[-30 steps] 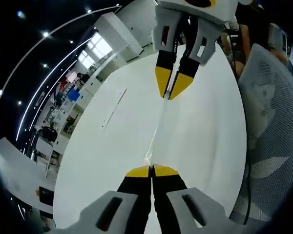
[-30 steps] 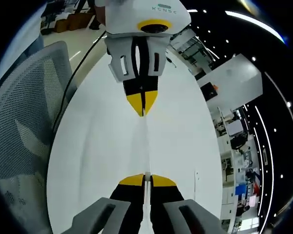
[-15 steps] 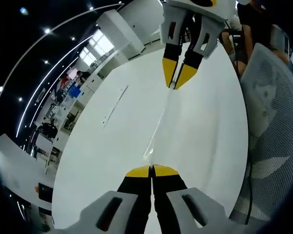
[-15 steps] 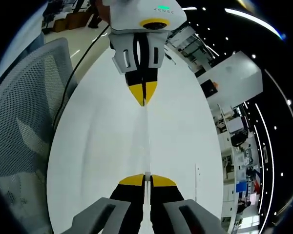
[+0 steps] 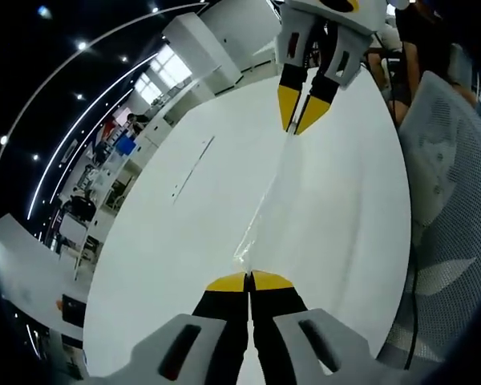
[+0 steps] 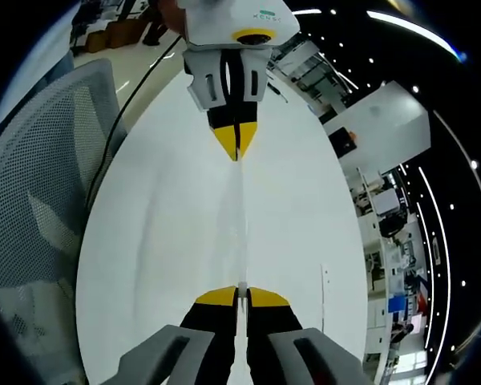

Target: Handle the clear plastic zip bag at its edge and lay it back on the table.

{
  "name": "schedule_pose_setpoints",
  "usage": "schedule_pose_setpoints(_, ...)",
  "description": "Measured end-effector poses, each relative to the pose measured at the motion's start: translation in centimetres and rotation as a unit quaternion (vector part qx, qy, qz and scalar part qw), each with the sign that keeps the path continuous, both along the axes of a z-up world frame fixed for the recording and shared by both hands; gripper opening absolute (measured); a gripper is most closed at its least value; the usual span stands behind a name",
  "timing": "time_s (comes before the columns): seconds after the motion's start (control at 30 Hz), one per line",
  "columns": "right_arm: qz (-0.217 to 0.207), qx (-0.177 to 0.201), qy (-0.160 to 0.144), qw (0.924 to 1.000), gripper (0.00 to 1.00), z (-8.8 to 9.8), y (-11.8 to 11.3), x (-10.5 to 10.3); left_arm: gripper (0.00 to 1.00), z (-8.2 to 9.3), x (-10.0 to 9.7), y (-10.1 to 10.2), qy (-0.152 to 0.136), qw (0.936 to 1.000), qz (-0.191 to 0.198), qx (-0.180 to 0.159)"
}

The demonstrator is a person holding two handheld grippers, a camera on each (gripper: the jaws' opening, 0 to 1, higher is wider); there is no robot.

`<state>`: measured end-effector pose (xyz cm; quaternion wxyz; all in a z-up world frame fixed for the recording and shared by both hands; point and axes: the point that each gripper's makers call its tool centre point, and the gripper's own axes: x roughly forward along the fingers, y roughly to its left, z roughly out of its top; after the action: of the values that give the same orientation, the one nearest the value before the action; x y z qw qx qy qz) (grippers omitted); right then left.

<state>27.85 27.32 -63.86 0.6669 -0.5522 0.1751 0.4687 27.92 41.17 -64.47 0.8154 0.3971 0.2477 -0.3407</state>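
The white table (image 5: 184,241) spreads wide under both views, with a grey mesh chair (image 6: 32,216) beside it. Over it hangs the clear plastic zip bag (image 5: 260,216), stretched as a thin, nearly edge-on strip between the two sets of tongs; whether any part of it touches the table I cannot tell. The left tongs (image 5: 248,281) are pinched tight on one end of the bag's edge, and the right tongs (image 6: 239,295) are pinched tight on the other end; each also shows at the top of the other's view, with the bag's edge caught between its yellow tips. Compared with a second ago, the opposite tongs sit farther off and higher in both views, so the hands have drawn apart and the bag is pulled straighter. That suggests the bag is now taut and held level, ready to be lowered flat; the laying down is not yet done.
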Motion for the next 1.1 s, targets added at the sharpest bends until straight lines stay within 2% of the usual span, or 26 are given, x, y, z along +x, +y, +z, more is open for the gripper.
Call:
schedule_pose_setpoints(0.1,-0.002,0.004,0.003,1.0000,0.00,-0.1,0.0,-0.2,0.00,0.0,-0.1,0.0,0.003,1.0000,0.003,0.000)
schedule_pose_setpoints(0.2,-0.010,-0.014,0.000,0.9998,0.00,-0.5,-0.9,0.2,0.00,-0.2,-0.2,0.2,0.003,1.0000,0.004,0.008)
schedule_pose_setpoints(0.27,-0.018,-0.009,0.008,0.9998,0.00,-0.4,-1.2,0.1,0.00,-0.3,-0.2,0.4,0.005,0.9999,0.006,0.008)
schedule_pose_setpoints(0.37,-0.018,-0.002,0.003,0.9998,0.00,0.1,-1.2,0.2,0.00,-0.4,-0.5,0.4,0.006,0.9999,0.003,0.011)
schedule_pose_setpoints(0.53,-0.017,0.022,-0.003,0.9996,0.02,0.9,-0.3,0.2,0.00,-0.7,-0.2,0.1,0.004,0.9999,-0.003,0.015)
schedule_pose_setpoints(0.77,-0.008,0.064,-0.012,0.9979,0.06,2.6,1.6,0.3,0.00,-0.3,-0.4,-0.3,-0.004,0.9997,-0.011,0.019)
schedule_pose_setpoints(0.97,0.004,0.061,-0.016,0.9980,0.07,2.6,2.9,0.8,0.00,0.0,-0.9,-0.6,-0.008,0.9994,-0.020,0.026)
schedule_pose_setpoints(1.1,0.015,0.058,-0.008,0.9982,0.07,2.3,3.8,0.6,0.00,0.0,-0.7,-0.4,-0.008,0.9993,-0.023,0.029)
